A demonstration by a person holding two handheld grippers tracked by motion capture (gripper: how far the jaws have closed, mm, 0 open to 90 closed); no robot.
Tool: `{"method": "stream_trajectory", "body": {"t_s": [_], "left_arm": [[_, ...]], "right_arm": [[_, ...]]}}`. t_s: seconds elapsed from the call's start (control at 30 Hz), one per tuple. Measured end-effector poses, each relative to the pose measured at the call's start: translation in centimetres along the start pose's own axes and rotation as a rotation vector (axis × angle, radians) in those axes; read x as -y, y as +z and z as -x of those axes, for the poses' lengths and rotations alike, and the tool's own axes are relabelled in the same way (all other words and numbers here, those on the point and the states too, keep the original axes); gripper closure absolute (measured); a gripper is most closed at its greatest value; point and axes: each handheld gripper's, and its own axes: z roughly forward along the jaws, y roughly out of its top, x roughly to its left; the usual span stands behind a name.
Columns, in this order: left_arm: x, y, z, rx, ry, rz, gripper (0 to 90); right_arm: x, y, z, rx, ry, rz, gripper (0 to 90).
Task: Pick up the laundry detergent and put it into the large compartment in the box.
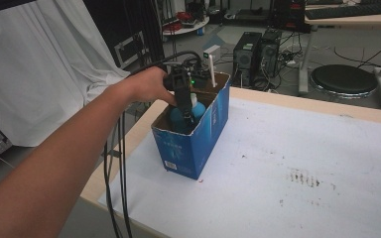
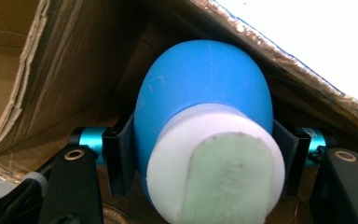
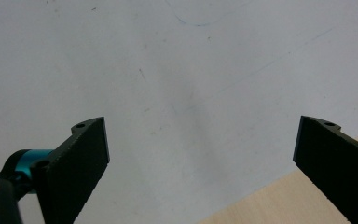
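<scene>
Inside the box [image 1: 198,144] at the bench's [image 1: 297,163] 10 o'clock, left tongs [image 2: 203,154] clamp the blue bottle [image 2: 205,88] below its white cap [image 2: 214,163]. Smooth plastic, likely light, slippery; shoulder grip suits. Right tongs [image 3: 200,154] gape, empty.
</scene>
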Motion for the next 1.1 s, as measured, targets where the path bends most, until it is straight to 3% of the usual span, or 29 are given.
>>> {"method": "stream_trajectory", "body": {"t_s": [0.17, 0.2, 0.33, 0.7, 0.83, 0.97, 1.1], "left_arm": [[0.2, -0.6, -0.1, -0.006, -0.023, 0.038, 31.3], [0.4, -1.1, -0.2, -0.005, -0.036, 0.072, 31.3], [0.9, -2.1, -0.2, -0.018, -0.055, 0.119, 26.8], [1.1, -5.0, 1.5, -0.042, -0.051, 0.207, 22.2], [0.6, -6.2, 2.9, -0.070, -0.042, 0.214, 21.0], [-0.4, -7.2, 4.6, -0.092, 0.002, 0.184, 21.0], [-1.4, -7.9, 5.8, -0.065, 0.054, 0.218, 21.0]], "right_arm": [[0.2, -0.2, 0.0, 0.004, 0.005, -0.001, 2.5], [0.2, -0.2, 0.0, 0.004, 0.004, 0.002, 2.5], [0.4, -0.4, -0.1, 0.006, 0.009, 0.001, 2.5], [0.6, -1.1, -0.7, 0.013, 0.002, 0.017, 2.5], [0.7, -1.3, -0.9, 0.016, 0.002, 0.022, 2.5], [0.8, -1.7, -1.2, 0.023, 0.005, 0.029, 2.5], [0.9, -2.0, -1.5, 0.026, 0.007, 0.035, 2.5]]}}
